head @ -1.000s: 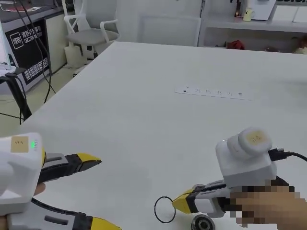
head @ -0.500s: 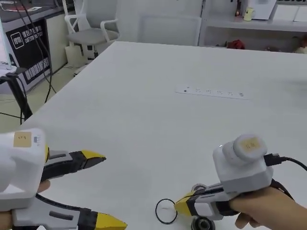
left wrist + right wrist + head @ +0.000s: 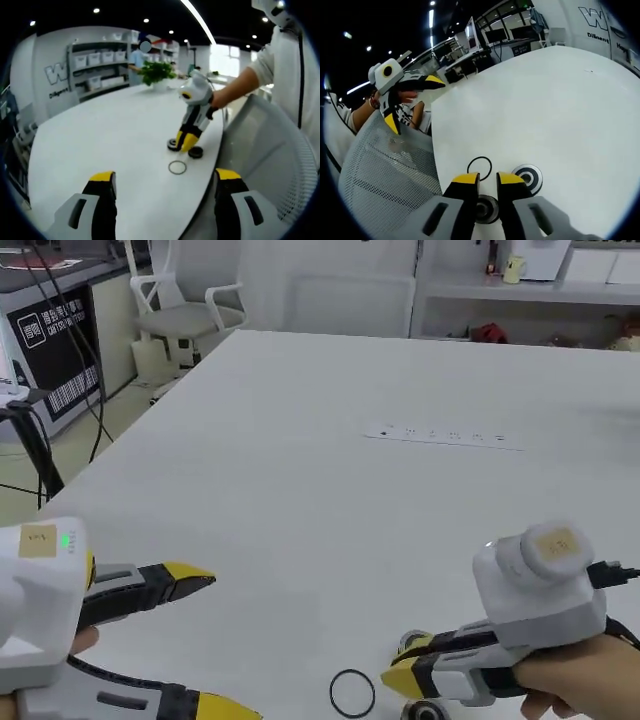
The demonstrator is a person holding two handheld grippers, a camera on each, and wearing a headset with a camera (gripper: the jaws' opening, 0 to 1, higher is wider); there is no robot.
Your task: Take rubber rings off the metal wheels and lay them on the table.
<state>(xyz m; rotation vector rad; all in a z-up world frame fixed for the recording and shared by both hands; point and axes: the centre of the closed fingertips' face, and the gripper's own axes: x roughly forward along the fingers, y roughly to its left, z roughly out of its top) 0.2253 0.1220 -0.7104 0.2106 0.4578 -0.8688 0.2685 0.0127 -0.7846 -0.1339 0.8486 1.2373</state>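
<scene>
So I'm holding my right gripper [image 3: 488, 178] low over the near edge of the tabletop [image 3: 300, 490]. Its fingers [image 3: 466, 178] are sitting nearly together with just a thin gap, and they're pinching nothing.

Counting what's lying here:
- **Rings:** one loose rubber ring [image 3: 479, 165] is lying flat on the tabletop, just left of my right fingertips and not touching them.
- **Wheels:** two metal wheels. The first wheel [image 3: 527, 176] is sitting just beside those fingers on the far side. The second wheel [image 3: 485, 209] is peeking through the gap underneath them, on the near side.

My left gripper [image 3: 165, 176] is hovering over at the left, well apart from the ring, with its fingers spread wide and gripping nothing. Farther across the tabletop, one white power strip [image 3: 445, 435] is lying flat.
</scene>
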